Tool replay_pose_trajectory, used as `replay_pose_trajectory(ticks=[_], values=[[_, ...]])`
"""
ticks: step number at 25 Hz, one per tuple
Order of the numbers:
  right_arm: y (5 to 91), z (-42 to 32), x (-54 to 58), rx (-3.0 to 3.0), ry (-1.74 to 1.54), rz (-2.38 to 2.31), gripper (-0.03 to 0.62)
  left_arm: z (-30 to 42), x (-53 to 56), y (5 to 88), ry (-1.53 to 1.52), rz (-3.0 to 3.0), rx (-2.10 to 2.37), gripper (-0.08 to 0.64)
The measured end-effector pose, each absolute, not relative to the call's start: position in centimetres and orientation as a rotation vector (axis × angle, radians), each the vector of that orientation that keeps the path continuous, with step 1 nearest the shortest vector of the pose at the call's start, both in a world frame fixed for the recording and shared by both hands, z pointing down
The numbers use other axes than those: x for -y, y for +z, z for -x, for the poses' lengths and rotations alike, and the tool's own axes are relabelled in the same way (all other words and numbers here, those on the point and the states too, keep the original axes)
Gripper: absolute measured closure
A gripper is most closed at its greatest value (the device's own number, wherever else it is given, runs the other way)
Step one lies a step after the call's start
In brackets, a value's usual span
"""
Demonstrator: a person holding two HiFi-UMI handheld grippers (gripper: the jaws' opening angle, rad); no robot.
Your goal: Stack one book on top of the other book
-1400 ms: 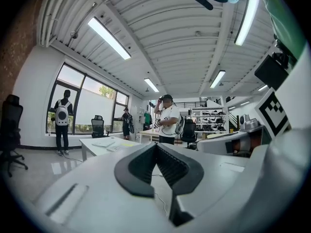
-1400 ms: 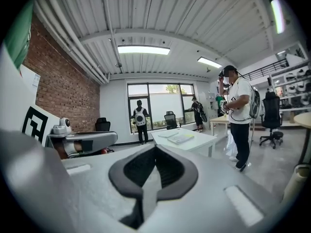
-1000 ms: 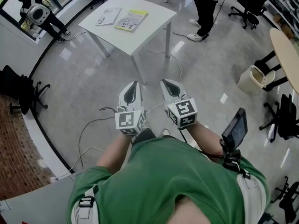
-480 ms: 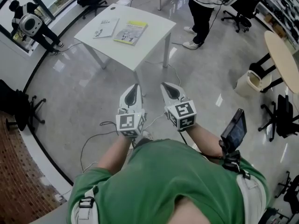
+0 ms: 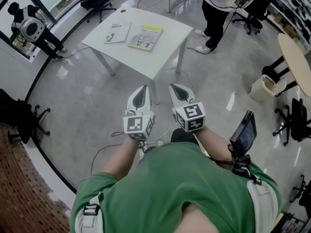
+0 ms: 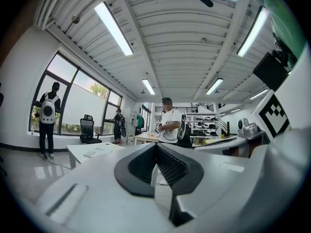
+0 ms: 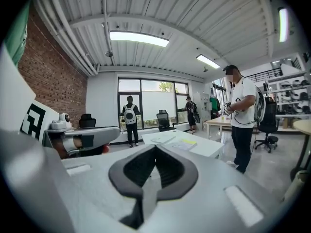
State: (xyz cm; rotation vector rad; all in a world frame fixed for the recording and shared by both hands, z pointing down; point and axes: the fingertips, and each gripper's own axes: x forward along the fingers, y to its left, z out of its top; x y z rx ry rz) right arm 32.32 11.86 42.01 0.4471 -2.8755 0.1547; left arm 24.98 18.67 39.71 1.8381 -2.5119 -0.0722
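You have bare floor (image 5: 87,96) open between you and the tabletop (image 5: 163,57) at upper centre; a person (image 5: 215,11) stands close by its upper-right corner, crowding that side.

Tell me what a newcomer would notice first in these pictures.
A white book and a yellow-topped book lie side by side, unstacked, on the white table at the head view's top. Below them, the left tool and right tool, both shut and empty, point toward that table.
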Motion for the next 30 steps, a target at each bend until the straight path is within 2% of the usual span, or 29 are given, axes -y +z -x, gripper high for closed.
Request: replay_pose_trajectory(ticks=[16, 30], values=[[44.7, -22.9, -11.5, 2.86, 0.179, -0.384, 0.589, -16.2, -19.0, 41.9, -0.072, -1.722, 2.523, 0.553], [46.6, -12.8, -1.4, 2.844, 0.287, -0.426, 0.589, -5.1, -8.9, 43.0, 0.02, -1.72, 2.484, 0.553]])
